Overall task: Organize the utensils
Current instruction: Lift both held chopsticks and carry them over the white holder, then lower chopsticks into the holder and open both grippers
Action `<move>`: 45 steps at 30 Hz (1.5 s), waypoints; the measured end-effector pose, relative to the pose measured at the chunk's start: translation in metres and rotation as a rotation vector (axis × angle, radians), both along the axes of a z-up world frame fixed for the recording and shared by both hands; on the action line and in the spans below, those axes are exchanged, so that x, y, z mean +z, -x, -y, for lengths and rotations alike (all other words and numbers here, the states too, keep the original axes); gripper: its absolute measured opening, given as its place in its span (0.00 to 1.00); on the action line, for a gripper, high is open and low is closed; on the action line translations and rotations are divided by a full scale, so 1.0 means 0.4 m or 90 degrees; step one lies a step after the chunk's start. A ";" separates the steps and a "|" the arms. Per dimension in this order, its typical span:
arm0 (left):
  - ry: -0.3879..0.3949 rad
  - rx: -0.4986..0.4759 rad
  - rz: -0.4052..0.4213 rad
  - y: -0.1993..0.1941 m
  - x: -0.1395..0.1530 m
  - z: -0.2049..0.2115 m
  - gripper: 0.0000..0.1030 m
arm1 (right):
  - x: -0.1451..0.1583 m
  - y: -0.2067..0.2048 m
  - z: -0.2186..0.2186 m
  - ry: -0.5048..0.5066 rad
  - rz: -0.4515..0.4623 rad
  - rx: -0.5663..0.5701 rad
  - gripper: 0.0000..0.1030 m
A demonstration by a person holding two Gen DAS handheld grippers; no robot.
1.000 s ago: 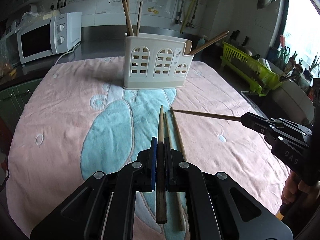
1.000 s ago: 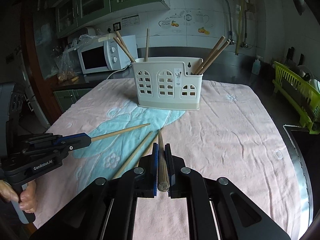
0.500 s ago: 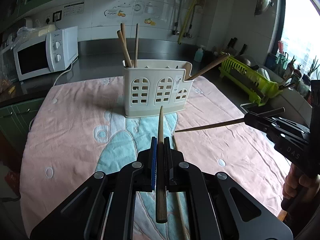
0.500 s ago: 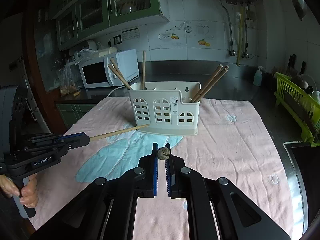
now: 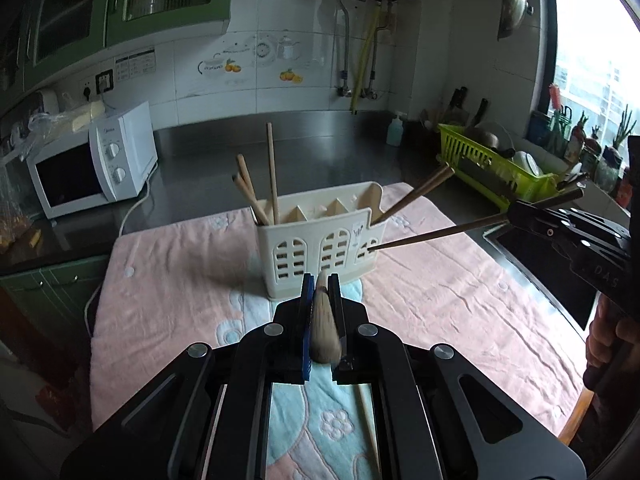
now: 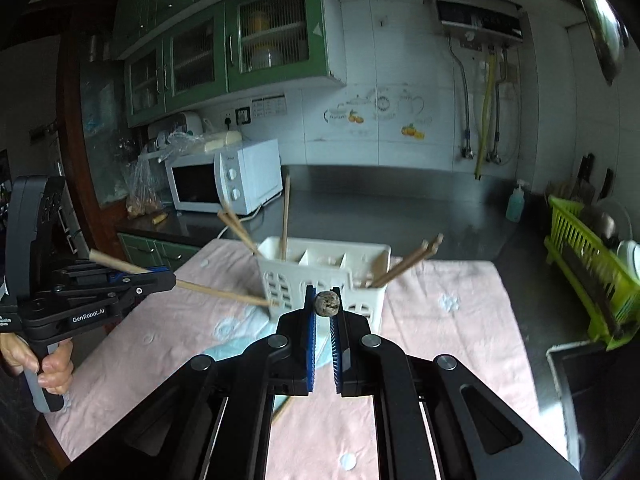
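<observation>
Both claws are clamped tight: the left claw (image 5: 321, 296) tilts downward, the right claw (image 6: 325, 304) likewise, each gripped by a hand (image 6: 48, 364).

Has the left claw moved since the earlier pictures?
Yes. The left claw, shut on a chopstick, has risen: the white holder now shows its open top, and the towel lies farther below.

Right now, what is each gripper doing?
Left gripper: shut on a chopstick.
Right gripper: shut on another chopstick.
</observation>
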State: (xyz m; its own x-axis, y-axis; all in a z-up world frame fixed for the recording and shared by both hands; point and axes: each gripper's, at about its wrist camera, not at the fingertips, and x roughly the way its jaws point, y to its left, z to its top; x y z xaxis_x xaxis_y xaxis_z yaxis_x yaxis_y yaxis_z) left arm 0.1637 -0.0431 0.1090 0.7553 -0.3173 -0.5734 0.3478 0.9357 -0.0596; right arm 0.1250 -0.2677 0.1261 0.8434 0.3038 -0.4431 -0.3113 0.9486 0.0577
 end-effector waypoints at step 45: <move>0.020 0.122 0.086 -0.354 0.108 0.064 0.05 | -0.014 -0.314 0.005 0.081 -0.097 0.013 0.06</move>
State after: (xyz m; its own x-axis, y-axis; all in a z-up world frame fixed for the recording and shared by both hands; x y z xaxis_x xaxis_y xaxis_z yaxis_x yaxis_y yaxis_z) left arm 0.3052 -0.0686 0.1521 0.8725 -0.1775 -0.4552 0.1714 0.9837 -0.0551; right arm 0.2504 -0.2697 0.1203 0.7581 0.2536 -0.6008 -0.3270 0.9449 -0.0136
